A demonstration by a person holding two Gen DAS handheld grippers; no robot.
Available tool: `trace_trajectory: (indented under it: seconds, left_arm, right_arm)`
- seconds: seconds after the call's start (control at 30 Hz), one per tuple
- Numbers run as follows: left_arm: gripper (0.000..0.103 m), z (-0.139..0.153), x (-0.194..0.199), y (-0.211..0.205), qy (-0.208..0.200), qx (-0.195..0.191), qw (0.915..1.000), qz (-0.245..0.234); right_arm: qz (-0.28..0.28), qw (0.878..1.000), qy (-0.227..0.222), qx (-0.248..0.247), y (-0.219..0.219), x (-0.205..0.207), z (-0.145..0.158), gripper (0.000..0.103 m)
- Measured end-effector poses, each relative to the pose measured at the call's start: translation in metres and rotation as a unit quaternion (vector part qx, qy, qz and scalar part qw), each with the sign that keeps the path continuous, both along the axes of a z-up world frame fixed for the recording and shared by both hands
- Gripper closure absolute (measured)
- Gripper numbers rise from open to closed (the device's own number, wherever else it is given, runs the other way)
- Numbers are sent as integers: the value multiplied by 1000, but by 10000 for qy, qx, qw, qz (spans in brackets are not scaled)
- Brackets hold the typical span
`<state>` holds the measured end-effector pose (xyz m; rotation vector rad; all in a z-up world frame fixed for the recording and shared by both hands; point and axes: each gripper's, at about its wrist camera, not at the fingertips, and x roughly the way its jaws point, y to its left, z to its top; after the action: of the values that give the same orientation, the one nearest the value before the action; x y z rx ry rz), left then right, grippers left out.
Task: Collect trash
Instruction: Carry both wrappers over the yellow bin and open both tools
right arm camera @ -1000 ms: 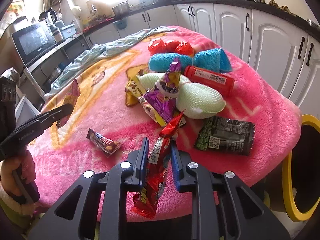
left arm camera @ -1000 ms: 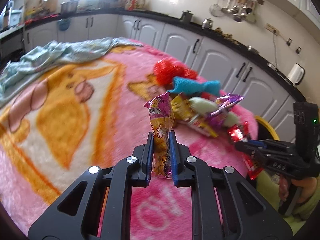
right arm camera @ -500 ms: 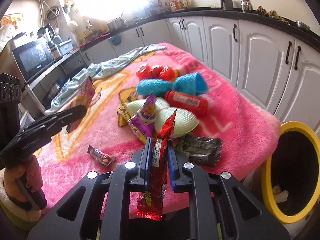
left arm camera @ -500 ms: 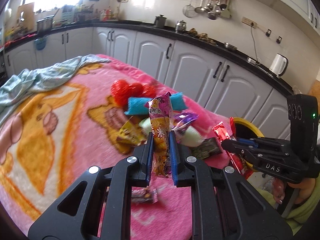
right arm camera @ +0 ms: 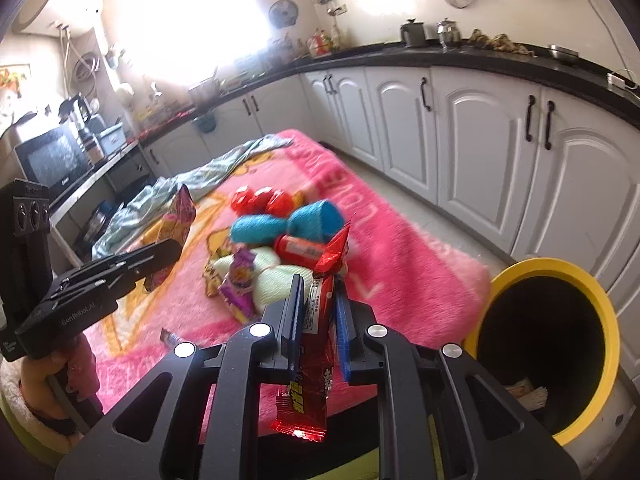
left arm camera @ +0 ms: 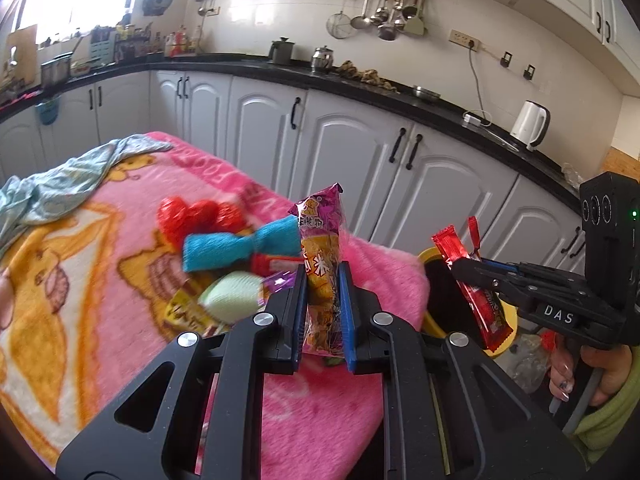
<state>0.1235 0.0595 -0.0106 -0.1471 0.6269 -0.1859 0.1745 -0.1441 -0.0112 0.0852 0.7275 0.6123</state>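
My left gripper [left arm camera: 323, 276] is shut on a purple and yellow snack packet [left arm camera: 321, 240], held upright above the pink blanket [left arm camera: 312, 412]. My right gripper [right arm camera: 317, 284] is shut on a red snack wrapper [right arm camera: 316, 344] that hangs below its pads. A yellow-rimmed bin [right arm camera: 600, 304] with a black inside stands on the floor just past the blanket's right corner, with a little trash at its bottom. In the left wrist view the right gripper [left arm camera: 460, 265] holds the red wrapper [left arm camera: 478, 296] in front of the bin [left arm camera: 428, 254]. The left gripper [right arm camera: 176, 246] shows at the left of the right wrist view.
A pile lies on the blanket: red balls [right arm camera: 260, 200], a blue cloth roll [right arm camera: 292, 224], a red tube [right arm camera: 300, 247], a pale green bundle [right arm camera: 276, 276], a purple wrapper [right arm camera: 238, 284], a small bar [right arm camera: 170, 337]. A light blue cloth [left arm camera: 52, 188] lies at the far left. White cabinets [right arm camera: 500, 152] line the back.
Both grippers rose and swung right toward the bin, each keeping its wrapper. The bin has come fully into the right wrist view, and the pile has slid left and lower.
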Motion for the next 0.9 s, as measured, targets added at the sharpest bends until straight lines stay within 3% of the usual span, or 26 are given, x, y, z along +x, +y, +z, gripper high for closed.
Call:
trace_trajectory:
  seconds: [0.53, 0.9]
  left_arm:
    - [93, 19, 33, -70, -220, 70, 9976, -652]
    - [93, 18, 52, -116, -211, 91, 9940, -1069]
  right_arm:
    - [-746, 9963, -369, 215, -72, 5, 23, 88]
    - [-1264, 9902, -526, 269, -120, 8, 26, 88]
